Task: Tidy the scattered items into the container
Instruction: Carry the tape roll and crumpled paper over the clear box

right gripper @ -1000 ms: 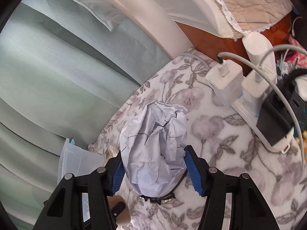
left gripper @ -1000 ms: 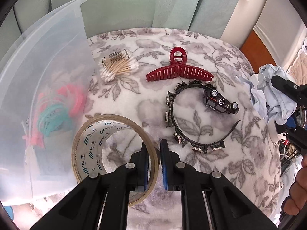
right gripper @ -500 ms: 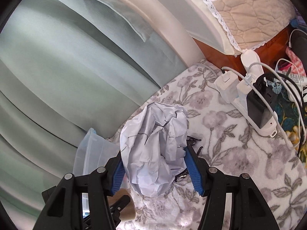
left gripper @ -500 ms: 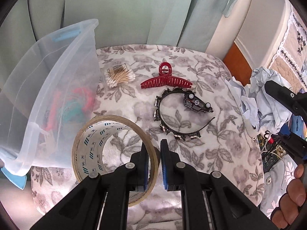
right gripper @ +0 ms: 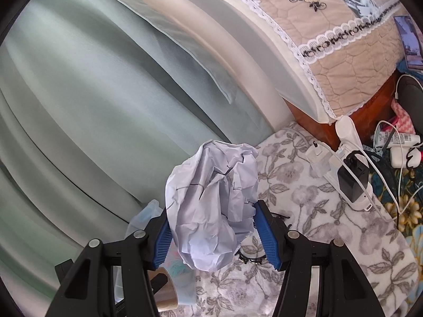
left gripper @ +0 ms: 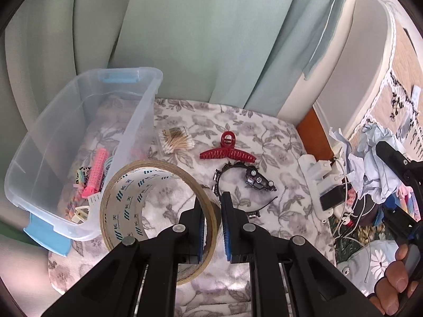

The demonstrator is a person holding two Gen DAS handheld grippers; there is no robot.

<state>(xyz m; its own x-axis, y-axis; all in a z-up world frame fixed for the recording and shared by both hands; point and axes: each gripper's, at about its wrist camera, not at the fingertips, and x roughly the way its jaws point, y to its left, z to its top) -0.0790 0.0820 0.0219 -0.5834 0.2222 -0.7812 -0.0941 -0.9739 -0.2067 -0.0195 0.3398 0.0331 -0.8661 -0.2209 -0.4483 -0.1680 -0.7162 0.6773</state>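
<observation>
My left gripper (left gripper: 212,227) is shut on the rim of a large roll of tape (left gripper: 132,192), held above the floral blanket beside the clear plastic container (left gripper: 66,121). The container holds a pink hair roller (left gripper: 96,171) and other small items. My right gripper (right gripper: 215,235) is shut on a crumpled ball of paper (right gripper: 214,203), lifted off the blanket; it also shows in the left wrist view (left gripper: 375,163). On the blanket lie a pack of cotton swabs (left gripper: 177,141), a red hair claw (left gripper: 227,153), a black headband (left gripper: 232,185) and a toy car (left gripper: 257,181).
A white power strip (right gripper: 346,169) with plugged chargers and cables lies at the blanket's right edge. Green curtains (left gripper: 198,39) hang behind. A quilted bed cover (right gripper: 343,34) and wooden bed frame stand to the right. Clutter of cables and small items lies beyond the strip.
Both grippers have risen and pulled back with their loads. The container's open top and contents have come into the left wrist view, and more of the blanket shows in both.
</observation>
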